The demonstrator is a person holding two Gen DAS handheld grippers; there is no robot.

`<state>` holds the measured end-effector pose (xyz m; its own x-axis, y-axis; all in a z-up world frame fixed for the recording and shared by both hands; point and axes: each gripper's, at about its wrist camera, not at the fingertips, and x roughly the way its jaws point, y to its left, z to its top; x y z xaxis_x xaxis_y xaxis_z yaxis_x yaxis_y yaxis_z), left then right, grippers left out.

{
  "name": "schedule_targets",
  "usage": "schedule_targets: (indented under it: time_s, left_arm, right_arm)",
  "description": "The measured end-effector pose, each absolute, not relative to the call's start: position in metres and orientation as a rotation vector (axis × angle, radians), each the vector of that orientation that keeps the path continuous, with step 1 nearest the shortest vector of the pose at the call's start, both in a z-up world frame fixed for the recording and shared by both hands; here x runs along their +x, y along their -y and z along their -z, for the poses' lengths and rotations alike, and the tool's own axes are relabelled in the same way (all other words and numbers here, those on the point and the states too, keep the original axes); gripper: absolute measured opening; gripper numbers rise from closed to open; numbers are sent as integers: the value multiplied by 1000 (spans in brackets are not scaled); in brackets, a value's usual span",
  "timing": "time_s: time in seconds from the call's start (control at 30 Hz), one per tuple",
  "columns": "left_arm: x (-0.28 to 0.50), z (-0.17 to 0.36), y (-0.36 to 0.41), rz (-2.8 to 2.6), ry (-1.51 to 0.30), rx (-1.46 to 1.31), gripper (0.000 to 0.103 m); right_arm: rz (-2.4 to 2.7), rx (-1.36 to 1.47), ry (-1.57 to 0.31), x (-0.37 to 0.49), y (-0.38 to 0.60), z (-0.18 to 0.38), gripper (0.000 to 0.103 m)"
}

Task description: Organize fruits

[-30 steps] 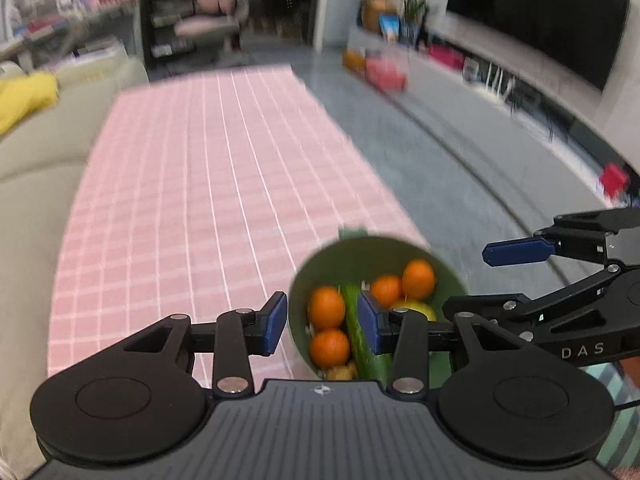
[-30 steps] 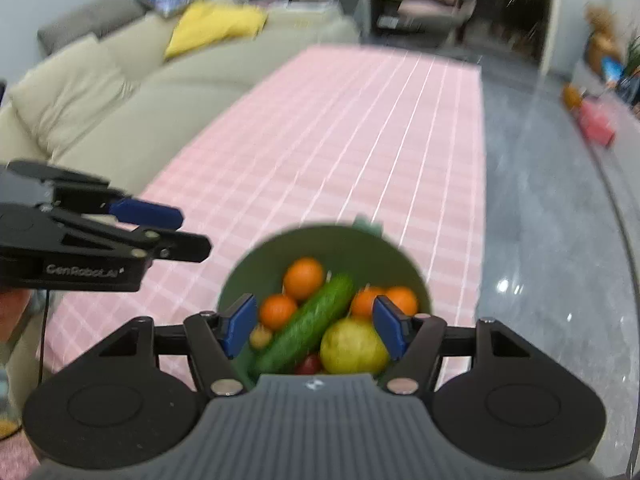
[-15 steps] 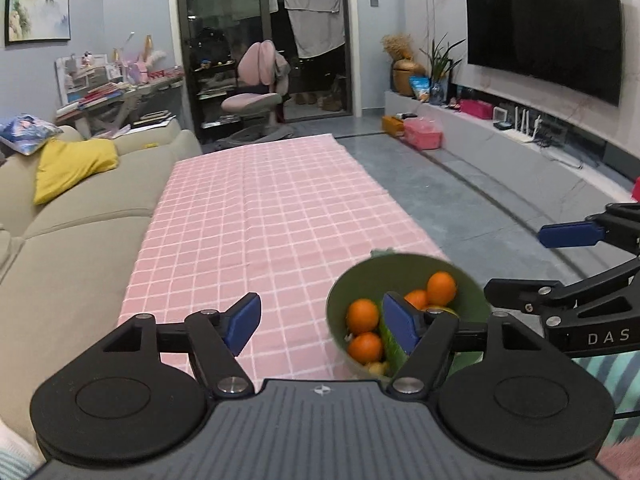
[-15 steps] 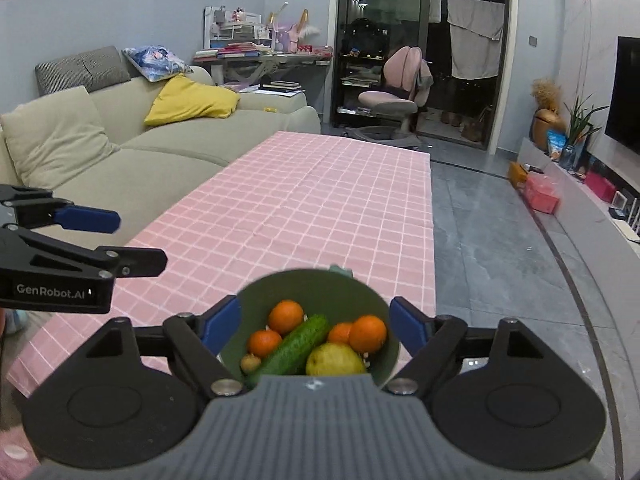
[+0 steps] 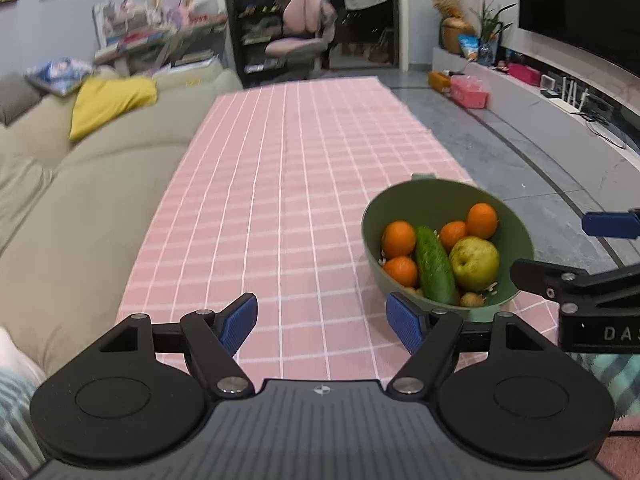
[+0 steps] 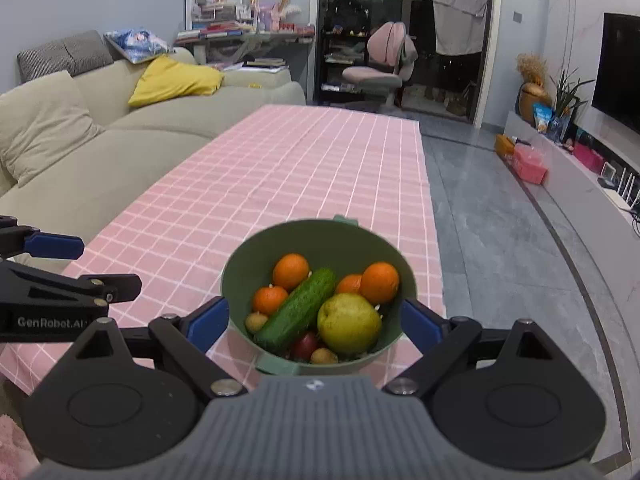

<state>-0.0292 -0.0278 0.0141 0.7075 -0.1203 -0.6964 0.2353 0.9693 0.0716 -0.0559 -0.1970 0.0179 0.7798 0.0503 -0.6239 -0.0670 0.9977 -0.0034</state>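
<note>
Framing green bowl (image 6: 320, 236) | right claw (image 6: 316, 324) spread wide | left claw (image 5: 322, 324) spread, bowl rightward

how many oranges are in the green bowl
4: two left of the cucumber, far orange and near orange; two right of it, one partly hiding another. More may lie underneath.

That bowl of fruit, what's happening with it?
A person is holding two grippers, getting ready to sort the fruit. The green bowl sits near the edge of the pink checked tablecloth, holding oranges, a cucumber and a yellow-green pear. The right gripper is open, pointing straight at the bowl. The left gripper is open too, off to the bowl's side. Nothing is picked up yet.
</note>
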Motion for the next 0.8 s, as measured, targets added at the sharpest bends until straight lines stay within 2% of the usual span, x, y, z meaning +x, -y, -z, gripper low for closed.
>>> schedule_targets:
  time_s: [0.3,0.8]
  left_arm:
    - [-30,-9,27,197,-804,128,86]
    - [-28,-10,26,193,-824,119,86]
  right_arm:
    - [-67,-18,-737,-48,197,-3,90]
    - [-61,-24,-741,-50,194,-2,90]
